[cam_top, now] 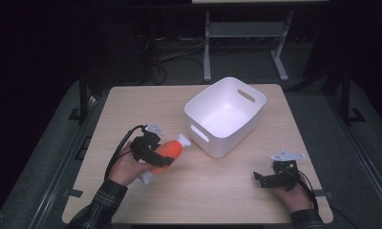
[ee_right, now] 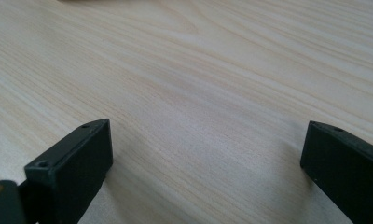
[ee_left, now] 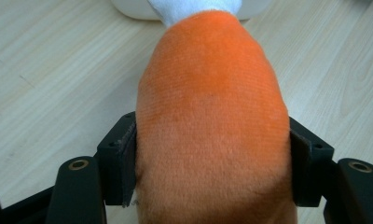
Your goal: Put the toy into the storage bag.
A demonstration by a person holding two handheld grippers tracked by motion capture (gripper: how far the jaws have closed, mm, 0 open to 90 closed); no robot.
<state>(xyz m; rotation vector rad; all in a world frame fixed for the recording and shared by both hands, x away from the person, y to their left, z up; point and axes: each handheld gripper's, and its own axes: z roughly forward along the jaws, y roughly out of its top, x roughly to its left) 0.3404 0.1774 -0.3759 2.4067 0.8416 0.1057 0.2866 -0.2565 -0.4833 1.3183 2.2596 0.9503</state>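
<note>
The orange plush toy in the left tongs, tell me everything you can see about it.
The plush toy is a fuzzy orange, oval body with white knobbed ends, shaped like a drumstick or bone. It looks soft, with a short fleecy nap. The left tongs are shut on its middle, one jaw pressed into each side. It lies roughly level, its far white end pointing toward the white bin without touching it. Whether it rests on the wooden table or hangs just above it cannot be told.

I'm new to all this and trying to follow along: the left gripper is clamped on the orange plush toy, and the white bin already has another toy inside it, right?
Not quite. The white bin is empty, as the high view shows. The left gripper is indeed clamped on the orange plush toy.
</note>
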